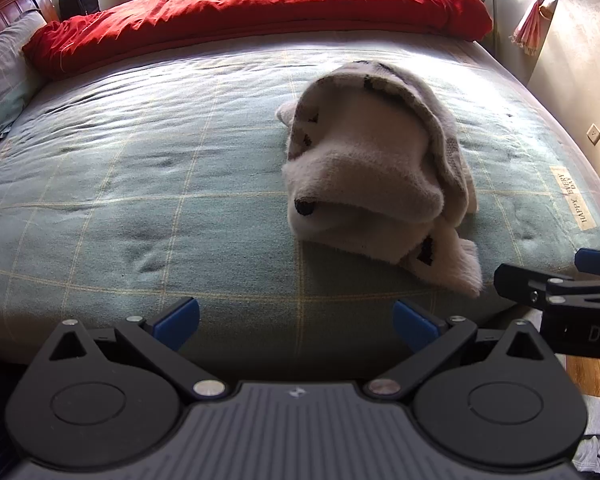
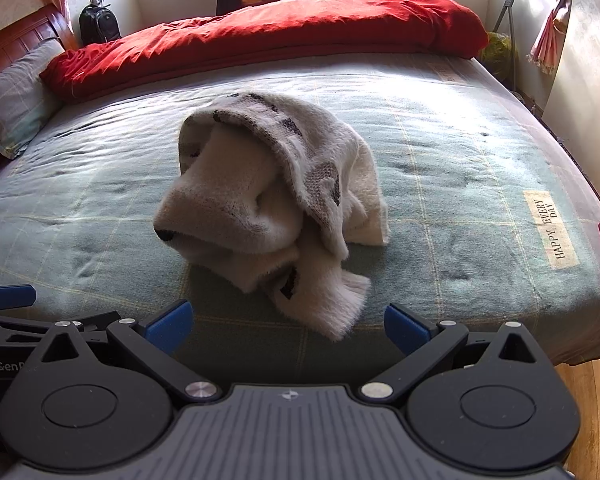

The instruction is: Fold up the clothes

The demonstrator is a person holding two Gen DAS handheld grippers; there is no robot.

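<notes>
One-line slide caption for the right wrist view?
Open right gripper faces a crumpled white fuzzy garment on the green plaid bedsheet, red duvet behind.

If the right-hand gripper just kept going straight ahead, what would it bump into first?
Most likely the crumpled fuzzy white sweater. The right gripper is open and points over the near edge of the green plaid bedsheet, and the sweater's hanging sleeve end lies just ahead of it. Depth is hard to judge in a fisheye view.

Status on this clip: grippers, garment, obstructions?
Left gripper open, right gripper open, both empty. Fuzzy white sweater bunched on the bed, unfolded. Nothing in the way.
</notes>
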